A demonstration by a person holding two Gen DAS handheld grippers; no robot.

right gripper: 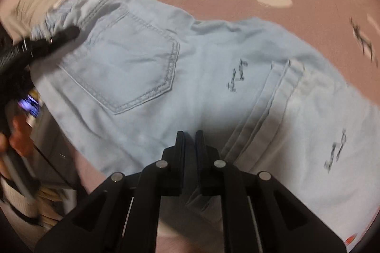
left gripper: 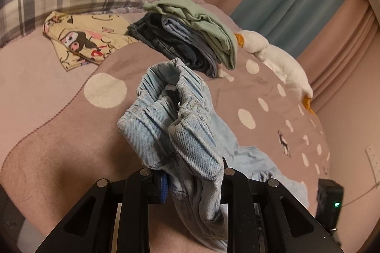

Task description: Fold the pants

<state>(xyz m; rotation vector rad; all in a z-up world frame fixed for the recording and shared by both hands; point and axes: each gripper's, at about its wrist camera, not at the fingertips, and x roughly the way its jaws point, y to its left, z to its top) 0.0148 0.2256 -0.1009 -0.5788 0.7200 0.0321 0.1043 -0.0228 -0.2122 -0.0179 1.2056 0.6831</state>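
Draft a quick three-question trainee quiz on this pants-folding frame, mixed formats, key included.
1. True or false: the left gripper is shut on the waistband of the light blue jeans.
2. What lies on top of the folded clothes stack? A) green garment B) plaid pillow C) white plush toy
3. Fill in: the right gripper pinches the jeans' ___ edge, below the back pocket in its own view.

Key: 1 true; 2 A, the green garment; 3 near (lower).
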